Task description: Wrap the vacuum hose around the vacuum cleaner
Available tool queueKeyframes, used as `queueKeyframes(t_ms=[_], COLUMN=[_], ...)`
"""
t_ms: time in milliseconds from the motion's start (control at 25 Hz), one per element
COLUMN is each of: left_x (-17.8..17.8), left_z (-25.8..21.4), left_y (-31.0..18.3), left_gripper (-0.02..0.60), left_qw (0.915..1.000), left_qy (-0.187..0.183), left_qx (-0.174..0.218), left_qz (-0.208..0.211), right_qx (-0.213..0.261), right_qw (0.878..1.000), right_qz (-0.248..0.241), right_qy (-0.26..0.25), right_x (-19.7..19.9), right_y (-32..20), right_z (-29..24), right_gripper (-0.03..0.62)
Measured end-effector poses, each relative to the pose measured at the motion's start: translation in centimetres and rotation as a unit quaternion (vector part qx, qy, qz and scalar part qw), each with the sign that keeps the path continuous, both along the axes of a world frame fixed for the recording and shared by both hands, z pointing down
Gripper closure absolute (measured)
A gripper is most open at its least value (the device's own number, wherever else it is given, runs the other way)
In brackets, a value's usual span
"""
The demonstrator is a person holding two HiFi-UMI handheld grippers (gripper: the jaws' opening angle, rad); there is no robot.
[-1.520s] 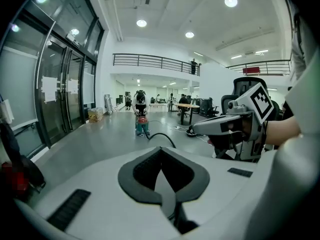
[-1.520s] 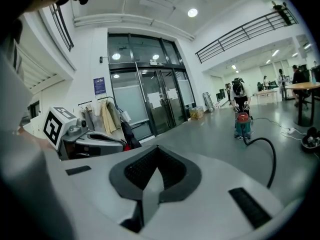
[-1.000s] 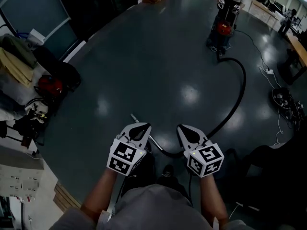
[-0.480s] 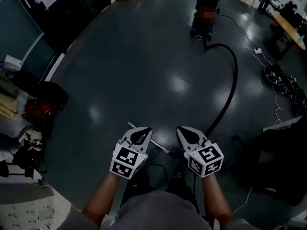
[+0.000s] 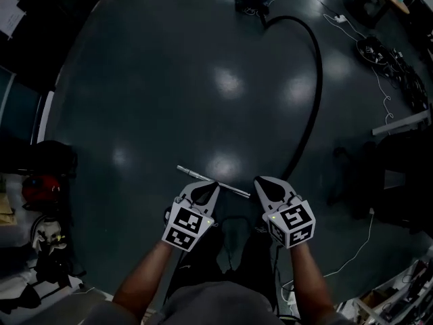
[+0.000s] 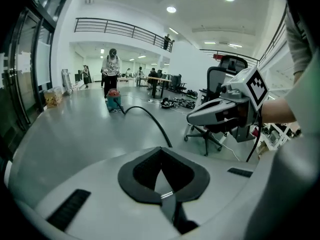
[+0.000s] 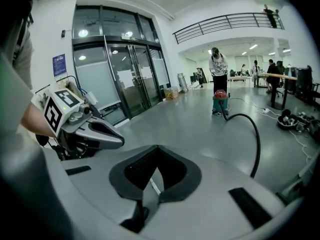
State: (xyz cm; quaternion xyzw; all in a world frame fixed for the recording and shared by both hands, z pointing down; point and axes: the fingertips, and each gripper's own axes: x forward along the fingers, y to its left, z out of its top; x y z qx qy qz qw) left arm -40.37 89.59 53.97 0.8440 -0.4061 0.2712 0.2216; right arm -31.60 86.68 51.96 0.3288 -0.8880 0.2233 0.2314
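Fingers (image 5: pixel 201 193) pinched shut, empty, on left gripper (image 5: pixel 211 188) and right gripper (image 5: pixel 264 184). Both just dropped toward the wand (image 5: pixel 193 174), so grabbing the hose (image 5: pixel 316 93) looks next.

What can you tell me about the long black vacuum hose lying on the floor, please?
The long black vacuum hose is a smooth-looking, flexible tube, uncoiled and lying flat on the glossy grey floor. It leaves the red-topped vacuum cleaner at the far end, sweeps in one wide arc to the right, then runs back toward the person, passing out of sight behind the shut right tongs. Nothing is seen gripping it.
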Motion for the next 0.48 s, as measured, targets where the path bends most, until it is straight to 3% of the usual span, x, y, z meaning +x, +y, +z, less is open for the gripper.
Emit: queueKeyframes(t_ms=[240,480], left_x=[-0.8,-1.1], left_z=[11.3,27.4], left_y=[0.5,2.6], left_gripper=[0.574,0.574], left_qw=[0.9981,0.9914], left_qy=[-0.008,-0.032], left_qx=[-0.061,-0.127], left_qz=[0.009,-0.006], right_qx=[-0.061,-0.115], right_qw=[0.996,0.982], right_qz=[-0.035,-0.088], right_qy=[0.052,0.121], right_x=[-0.3,0.4], right_y=[2.1,5.6], right_z=[12.2,30.2], right_gripper=[0.589,0.588])
